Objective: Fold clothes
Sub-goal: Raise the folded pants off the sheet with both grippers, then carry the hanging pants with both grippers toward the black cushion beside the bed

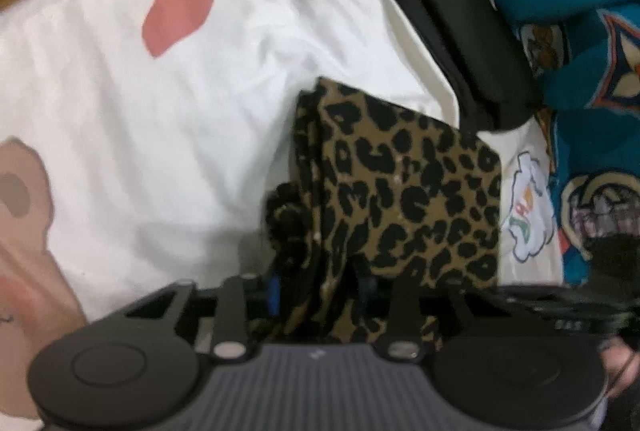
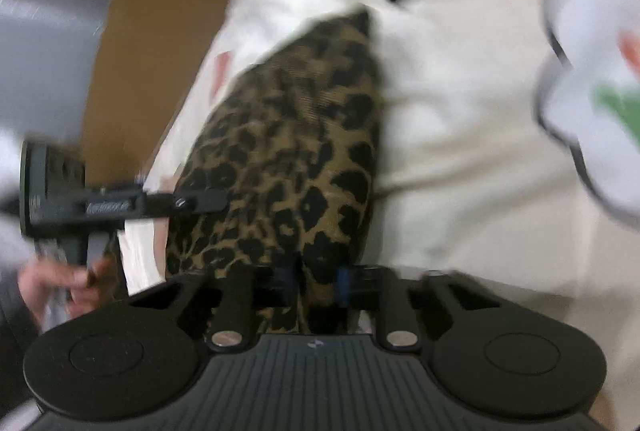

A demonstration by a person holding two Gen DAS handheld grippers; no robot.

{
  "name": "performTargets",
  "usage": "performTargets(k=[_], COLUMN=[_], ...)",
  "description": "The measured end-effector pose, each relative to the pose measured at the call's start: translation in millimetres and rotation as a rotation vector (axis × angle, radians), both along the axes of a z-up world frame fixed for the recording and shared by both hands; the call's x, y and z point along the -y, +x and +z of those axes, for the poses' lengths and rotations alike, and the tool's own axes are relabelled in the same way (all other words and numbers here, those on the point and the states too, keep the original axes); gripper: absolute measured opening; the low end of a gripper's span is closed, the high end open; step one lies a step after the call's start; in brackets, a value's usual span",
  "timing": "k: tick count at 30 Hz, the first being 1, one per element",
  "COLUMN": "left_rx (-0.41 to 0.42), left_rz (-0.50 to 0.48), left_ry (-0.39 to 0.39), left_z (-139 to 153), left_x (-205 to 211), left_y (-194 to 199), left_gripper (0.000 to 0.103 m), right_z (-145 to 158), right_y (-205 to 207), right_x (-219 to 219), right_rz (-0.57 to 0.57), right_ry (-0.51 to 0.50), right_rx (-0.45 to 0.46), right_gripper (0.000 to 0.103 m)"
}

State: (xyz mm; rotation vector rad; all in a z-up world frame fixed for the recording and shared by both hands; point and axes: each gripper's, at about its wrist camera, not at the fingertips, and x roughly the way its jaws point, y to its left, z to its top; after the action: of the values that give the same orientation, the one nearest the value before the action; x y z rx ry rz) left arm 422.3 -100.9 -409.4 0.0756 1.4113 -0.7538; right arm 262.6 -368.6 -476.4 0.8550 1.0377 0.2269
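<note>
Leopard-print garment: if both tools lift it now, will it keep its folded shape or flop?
Probably flop: the leopard-print garment is soft layered cloth, creased at its edges. It looks light and thin. Pinched in both tools, left tool and right tool, its unsupported middle would likely sag.

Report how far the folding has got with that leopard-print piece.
Done: the leopard-print garment already looks folded into a compact layered rectangle. In hand: the left gripper and right gripper each look shut on one edge of it, over the white fabric. Left: setting it down, then the teal patterned garment, which lies crumpled; the black garment looks folded, though blur leaves that uncertain.
</note>
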Motion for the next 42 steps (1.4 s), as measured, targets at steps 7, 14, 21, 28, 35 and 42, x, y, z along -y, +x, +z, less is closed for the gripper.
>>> performTargets(k=[7, 14, 21, 28, 35, 42], left_rx=[0.085, 0.15, 0.207, 0.316, 0.447, 0.565], left_rz=[0.011, 0.067, 0.167, 0.268, 0.417, 0.435], left_ry=[0.06, 0.037, -0.011, -0.071, -0.222, -0.29], left_z=[41, 85, 144, 230, 310, 375], left_x=[14, 14, -3, -12, -26, -26], left_y=[-23, -55, -78, -113, -156, -189], left_gripper=[0.023, 0.023, 0.022, 0.022, 0.022, 0.022], right_z=[38, 76, 129, 224, 335, 421], right_y=[-10, -26, -31, -33, -44, -77], right_x=[-6, 0, 3, -3, -10, -16], right_rz=[0.022, 0.024, 0.031, 0.077, 0.095, 0.021], right_ry=[-0.086, -0.125, -0.164, -0.267, -0.392, -0.461], right_rx=[0.054, 0.076, 0.122, 0.205, 0.327, 0.368], right_gripper=[0.005, 0.005, 0.005, 0.005, 0.005, 0.005])
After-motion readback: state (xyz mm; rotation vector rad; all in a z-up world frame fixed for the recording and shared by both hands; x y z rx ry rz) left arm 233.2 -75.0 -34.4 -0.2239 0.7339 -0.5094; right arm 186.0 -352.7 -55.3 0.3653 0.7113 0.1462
